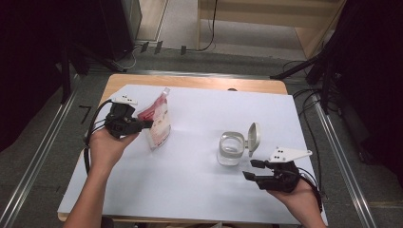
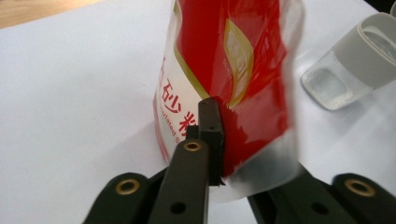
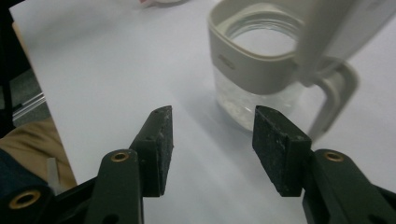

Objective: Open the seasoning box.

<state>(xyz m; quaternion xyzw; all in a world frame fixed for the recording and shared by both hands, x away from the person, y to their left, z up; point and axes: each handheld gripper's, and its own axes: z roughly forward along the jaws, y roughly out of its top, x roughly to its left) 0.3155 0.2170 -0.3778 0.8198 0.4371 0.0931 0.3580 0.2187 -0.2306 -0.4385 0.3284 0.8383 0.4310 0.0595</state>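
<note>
A red and white stand-up pouch stands at the left of the white sheet. My left gripper is shut on the pouch's lower edge, with one jaw in front of the film and the other hidden behind it. A clear jar with a grey rim sits at the middle right, its hinged lid standing open; a little white grainy stuff lies at its bottom. My right gripper is open just in front of the jar, with nothing between its jaws.
The white sheet covers most of a wooden table. Metal rails run along both sides on the floor, with cables at the far right. Bare sheet lies between the pouch and the jar.
</note>
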